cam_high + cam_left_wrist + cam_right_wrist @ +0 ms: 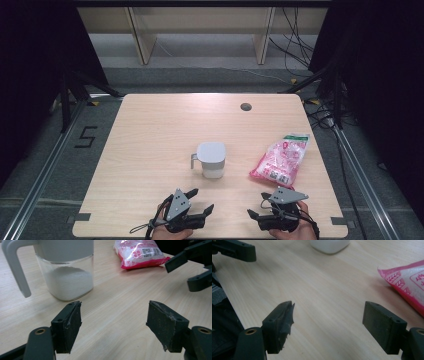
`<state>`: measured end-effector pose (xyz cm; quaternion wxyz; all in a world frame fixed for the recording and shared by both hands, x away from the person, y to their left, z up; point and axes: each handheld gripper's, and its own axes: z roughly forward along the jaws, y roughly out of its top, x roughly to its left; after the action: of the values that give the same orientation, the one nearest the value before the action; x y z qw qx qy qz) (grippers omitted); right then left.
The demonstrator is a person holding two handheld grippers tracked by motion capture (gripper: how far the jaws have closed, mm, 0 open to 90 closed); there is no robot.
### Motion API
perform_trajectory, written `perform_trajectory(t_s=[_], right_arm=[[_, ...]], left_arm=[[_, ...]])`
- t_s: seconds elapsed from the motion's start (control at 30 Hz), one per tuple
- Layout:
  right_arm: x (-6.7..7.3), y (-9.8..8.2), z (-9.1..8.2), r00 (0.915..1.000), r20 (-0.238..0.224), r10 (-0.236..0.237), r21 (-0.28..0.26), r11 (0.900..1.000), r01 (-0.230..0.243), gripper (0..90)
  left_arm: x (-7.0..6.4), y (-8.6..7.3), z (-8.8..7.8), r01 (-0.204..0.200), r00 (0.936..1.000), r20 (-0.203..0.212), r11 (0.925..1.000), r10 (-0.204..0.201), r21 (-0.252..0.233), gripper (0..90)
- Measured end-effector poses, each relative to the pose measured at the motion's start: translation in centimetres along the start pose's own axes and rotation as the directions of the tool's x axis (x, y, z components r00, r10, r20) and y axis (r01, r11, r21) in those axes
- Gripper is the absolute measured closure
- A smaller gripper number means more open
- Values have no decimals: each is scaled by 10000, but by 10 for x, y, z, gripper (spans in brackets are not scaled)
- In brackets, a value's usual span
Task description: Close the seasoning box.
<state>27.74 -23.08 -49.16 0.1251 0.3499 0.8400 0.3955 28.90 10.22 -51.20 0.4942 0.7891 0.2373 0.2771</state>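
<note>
Two grippers rest at the table's (150,130) near edge, the left gripper (199,199) and right gripper (256,204) both with jaws spread wide, holding nothing. Beyond, a lidded jug (210,160) of white powder stands mid-table, with a pink bag (281,158) lying at its three o'clock.

A pale wooden table (150,130) stands on grey carpet (40,165). Black curtains (30,50) hang either side, cables (295,45) trail across the floor behind, beside light wooden shelving (200,30).
</note>
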Motion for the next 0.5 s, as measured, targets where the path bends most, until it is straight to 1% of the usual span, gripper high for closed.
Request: perform_trajectory(t_s=[0.03,0.07,0.1,0.13,0.17,0.2,0.23,0.27,0.3,0.33,0.37,0.4,0.43,0.47,0.5], right_arm=[[0,-1,0,9995,-313,38,190,9998,-32,232],[1,-3,0,9999,-137,38,179,9998,-35,231],[1,-4,-1,9999,-129,53,263,9996,-49,231],[2,-5,-1,9998,-194,16,280,9996,-11,228],[3,-6,-2,9999,-101,106,351,9993,-102,222],[3,-7,-2,9999,-127,102,389,9992,-97,210],[4,-8,-3,9999,-1,172,422,9990,-172,196],[5,-9,-3,9998,78,160,304,9994,-163,184],[8,-10,-4,9985,25,543,589,9968,-543,179],[6,-11,-3,9999,47,146,495,9987,-148,177],[7,-12,-3,9999,-16,99,654,9978,-98,175],[7,-13,-2,10000,-97,-16,607,9982,22,174],[8,-14,-3,10000,50,-7,661,9978,4,175],[9,-14,-2,10000,16,-43,717,9974,41,175],[9,-14,-2,10000,-57,-70,816,9966,75,176]], left_arm=[[1,0,-1,-146,9999,-27,9997,147,190,270],[1,0,-1,-129,9999,-1,9997,129,193,270],[0,0,-1,-133,9999,-23,9998,134,172,269],[1,1,-2,-361,9993,-88,9988,364,345,269],[-3,1,0,1,10000,99,9999,-2,106,269],[-3,1,-1,-136,9999,7,9997,136,206,269],[-4,1,0,-95,9999,79,9998,94,183,269],[-4,0,2,-95,10000,0,10000,95,5,270],[-3,0,1,-142,9999,40,9998,141,166,270],[-3,0,1,-88,10000,24,9998,88,154,267],[-3,-1,1,-7,10000,86,9999,6,115,265],[-3,-1,1,12,10000,79,9999,-12,109,263],[-2,0,0,-77,10000,45,9998,76,180,262],[-3,0,1,40,9999,110,10000,-40,75,261],[-3,0,0,-15,10000,74,9998,13,181,260]])
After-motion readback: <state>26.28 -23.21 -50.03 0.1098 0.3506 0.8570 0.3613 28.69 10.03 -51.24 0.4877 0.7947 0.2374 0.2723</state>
